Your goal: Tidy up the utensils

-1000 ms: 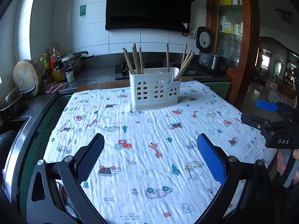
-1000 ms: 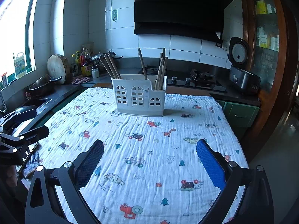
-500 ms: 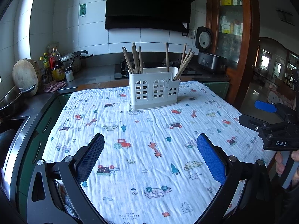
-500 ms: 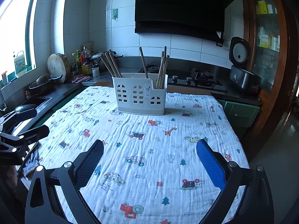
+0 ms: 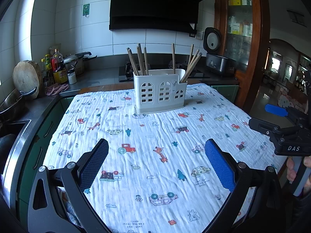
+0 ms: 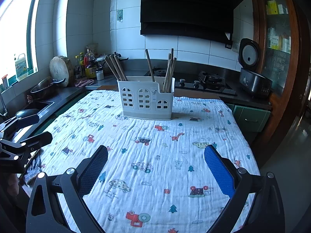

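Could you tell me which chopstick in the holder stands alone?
The one in the holder's middle section; the other chopsticks are bunched at the left and right ends.

chopsticks (image 5: 142, 62) — lower ends hidden in holder (image 5: 160, 91), label (image 6: 154, 93) unreadable

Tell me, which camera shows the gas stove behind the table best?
The right wrist view: the stove shows its burners and knobs, unobstructed, right of the white chopstick holder. In the left wrist view the holder hides most of the stove.

White caddy (image 5: 161, 91) upright on cloth; wooden chopsticks (image 5: 141, 60) standing inside compartments.
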Available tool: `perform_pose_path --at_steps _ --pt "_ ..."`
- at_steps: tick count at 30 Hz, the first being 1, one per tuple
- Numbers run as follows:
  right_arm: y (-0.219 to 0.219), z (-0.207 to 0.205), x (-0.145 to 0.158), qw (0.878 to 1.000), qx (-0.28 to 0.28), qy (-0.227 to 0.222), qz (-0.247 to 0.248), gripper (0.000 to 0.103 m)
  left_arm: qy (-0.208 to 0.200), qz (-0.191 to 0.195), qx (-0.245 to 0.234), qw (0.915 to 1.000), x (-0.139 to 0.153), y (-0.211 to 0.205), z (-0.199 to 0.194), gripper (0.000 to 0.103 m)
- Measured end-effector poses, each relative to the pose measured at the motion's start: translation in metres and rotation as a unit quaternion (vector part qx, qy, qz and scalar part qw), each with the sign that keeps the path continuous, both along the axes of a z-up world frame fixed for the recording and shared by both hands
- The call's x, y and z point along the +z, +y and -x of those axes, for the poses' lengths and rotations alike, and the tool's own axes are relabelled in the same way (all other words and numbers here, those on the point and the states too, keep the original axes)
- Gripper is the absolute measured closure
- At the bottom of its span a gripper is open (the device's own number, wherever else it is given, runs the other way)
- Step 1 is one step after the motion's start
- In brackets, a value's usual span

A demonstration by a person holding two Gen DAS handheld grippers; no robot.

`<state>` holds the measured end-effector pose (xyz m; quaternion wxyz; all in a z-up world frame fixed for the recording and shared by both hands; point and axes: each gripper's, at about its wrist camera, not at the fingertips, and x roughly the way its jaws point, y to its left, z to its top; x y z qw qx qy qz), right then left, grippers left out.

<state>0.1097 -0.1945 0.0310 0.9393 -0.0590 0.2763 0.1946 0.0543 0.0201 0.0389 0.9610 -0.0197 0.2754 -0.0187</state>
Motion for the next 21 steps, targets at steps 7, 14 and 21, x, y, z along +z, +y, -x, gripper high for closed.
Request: perform_pose_path --at_steps 7,14,21 --pt "0.0000 0.0009 0.0001 1.000 -0.001 0.000 0.000 0.007 0.002 -0.001 -0.001 1.0000 -0.0008 -0.0008 0.0003 0.005" --pt "0.0000 0.0016 0.0000 1.000 0.000 0.000 0.001 0.007 0.001 0.000 -0.001 1.0000 -0.0017 -0.0012 0.0007 0.005" --pt "0.0011 0.0025 0.0012 1.000 0.000 0.000 0.000 0.007 0.001 -0.001 -0.001 1.0000 -0.0014 -0.0010 0.0005 0.005"
